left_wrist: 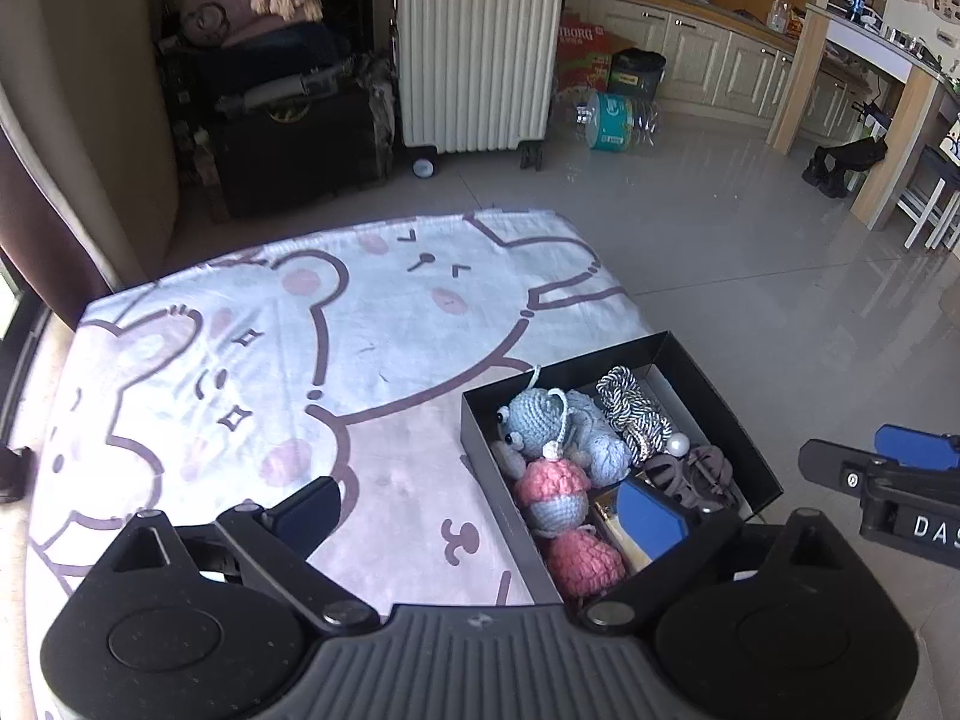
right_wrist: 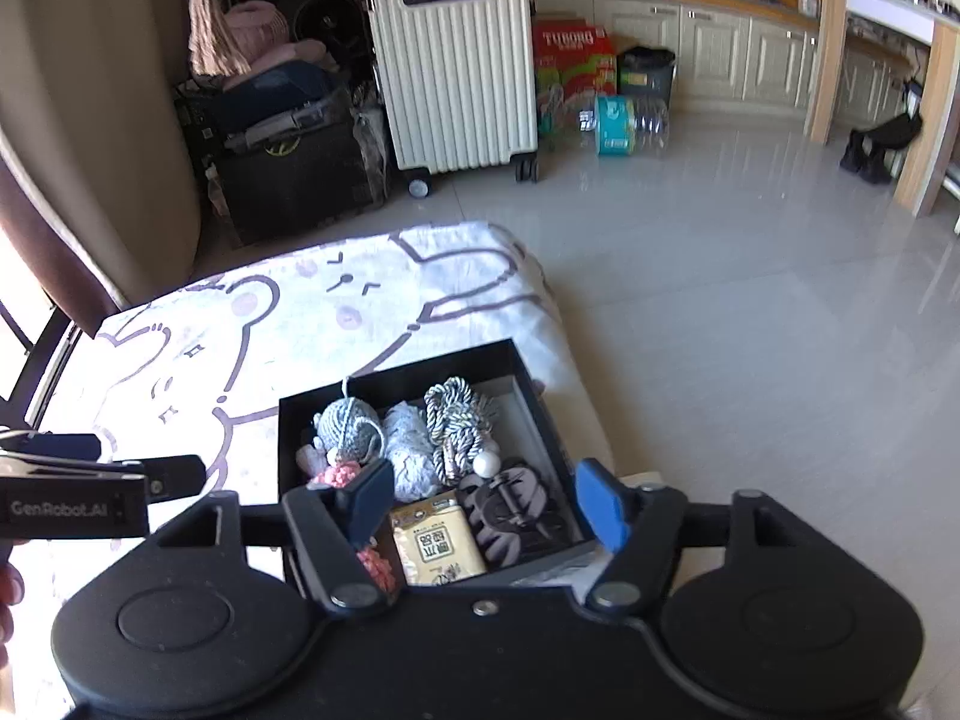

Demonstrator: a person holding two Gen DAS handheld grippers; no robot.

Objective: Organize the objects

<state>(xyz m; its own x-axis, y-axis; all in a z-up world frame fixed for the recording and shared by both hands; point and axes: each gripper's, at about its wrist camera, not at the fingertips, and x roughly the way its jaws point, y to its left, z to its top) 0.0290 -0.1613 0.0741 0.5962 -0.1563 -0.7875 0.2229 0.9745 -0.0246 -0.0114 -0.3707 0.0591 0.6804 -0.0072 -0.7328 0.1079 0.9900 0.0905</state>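
Right gripper (right_wrist: 483, 510) agape over box (right_wrist: 312, 414): two pink crochet balls (left_wrist: 552, 489).

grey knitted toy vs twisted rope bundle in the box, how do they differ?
The grey knitted toy is plain grey, rounded and soft, with a face; the rope bundle is striped black and white, a knotted cord. The toy lies on the left side of the black box; the rope lies further right, next to a white ball. Both rest loose inside the box.
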